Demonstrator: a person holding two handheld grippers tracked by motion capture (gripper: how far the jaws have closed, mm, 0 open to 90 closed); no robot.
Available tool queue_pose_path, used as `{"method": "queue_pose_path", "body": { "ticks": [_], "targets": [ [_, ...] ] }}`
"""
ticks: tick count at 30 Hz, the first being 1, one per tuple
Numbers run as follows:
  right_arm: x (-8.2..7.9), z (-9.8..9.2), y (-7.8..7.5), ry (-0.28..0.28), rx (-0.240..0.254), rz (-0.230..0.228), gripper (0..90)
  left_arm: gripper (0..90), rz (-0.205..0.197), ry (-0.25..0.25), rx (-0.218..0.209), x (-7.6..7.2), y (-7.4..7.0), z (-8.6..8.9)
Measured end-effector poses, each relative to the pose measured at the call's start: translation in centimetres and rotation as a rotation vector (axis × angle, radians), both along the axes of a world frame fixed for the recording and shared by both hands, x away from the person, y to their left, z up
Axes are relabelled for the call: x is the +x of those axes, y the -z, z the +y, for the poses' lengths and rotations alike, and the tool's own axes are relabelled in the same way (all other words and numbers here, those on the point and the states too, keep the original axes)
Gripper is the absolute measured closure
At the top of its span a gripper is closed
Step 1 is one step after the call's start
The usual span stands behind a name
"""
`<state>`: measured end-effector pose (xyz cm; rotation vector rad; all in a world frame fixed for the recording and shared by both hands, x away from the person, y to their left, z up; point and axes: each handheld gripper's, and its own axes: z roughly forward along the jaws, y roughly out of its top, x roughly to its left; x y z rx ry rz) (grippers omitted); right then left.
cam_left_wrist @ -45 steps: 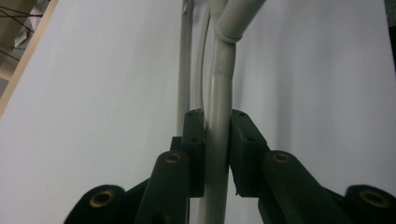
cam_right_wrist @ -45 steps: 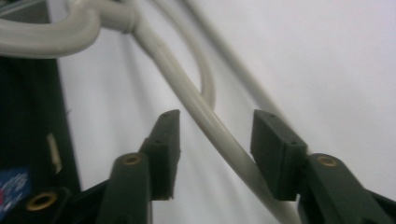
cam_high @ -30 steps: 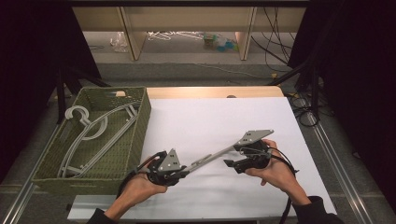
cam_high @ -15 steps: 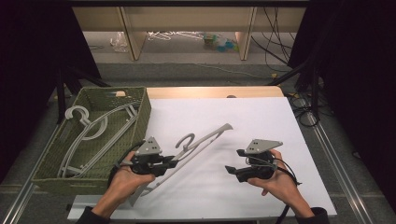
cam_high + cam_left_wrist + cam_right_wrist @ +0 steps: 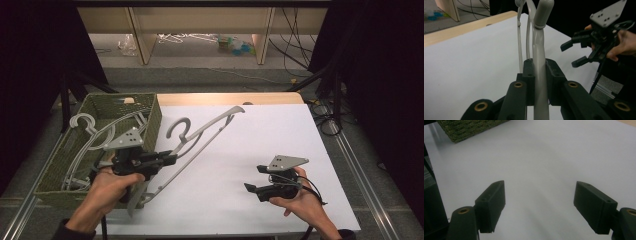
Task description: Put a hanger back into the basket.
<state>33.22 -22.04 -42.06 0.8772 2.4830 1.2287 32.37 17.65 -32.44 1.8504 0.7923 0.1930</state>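
Listing from the lower edge of the high view upward. Left gripper (image 5: pixel 172 158), lower left of the frame: jaws pinched on the bar of a grey plastic hanger (image 5: pixel 200 135), as the left gripper view confirmed, with the bar (image 5: pixel 539 75) clamped between both pads. Hanger held clear of the white table sheet (image 5: pixel 260 145), slanting from lower left toward the upper centre, its hook (image 5: pixel 179 127) curling beside the basket wall. Right gripper (image 5: pixel 256 179), lower right: jaws spread with nothing between them, having just been opening; the right gripper view showed bare sheet in the gap. Woven green basket (image 5: pixel 150 107), left middle: held several more grey hangers (image 5: pixel 85 135), apparently tangled, number unclear. Shelving (image 5: pixel 200 20), top of frame, beyond the table.
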Motion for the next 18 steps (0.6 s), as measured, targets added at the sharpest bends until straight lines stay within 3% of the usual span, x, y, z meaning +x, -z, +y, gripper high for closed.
{"method": "queue_pose_path", "body": {
  "ticks": [5, 8, 14, 18],
  "targets": [
    [0.0, 0.1, 0.1, -0.008, -0.005, 0.001, 26.3, 79.2, -0.037, -0.04, -0.009, 0.0, -3.2, 2.1],
    [0.0, 0.1, 0.1, -0.009, -0.008, 0.004, 26.3, 79.2, -0.063, -0.057, 0.003, 0.3, -4.3, 3.5],
    [0.0, 0.1, 0.2, -0.007, -0.008, 0.013, 26.3, 79.2, -0.063, -0.146, 0.039, 1.4, -4.7, 6.7],
    [0.0, 0.2, 0.3, -0.008, -0.007, 0.016, 26.3, 79.2, -0.087, -0.214, 0.09, 2.2, -4.2, 8.9]
  ]
}}
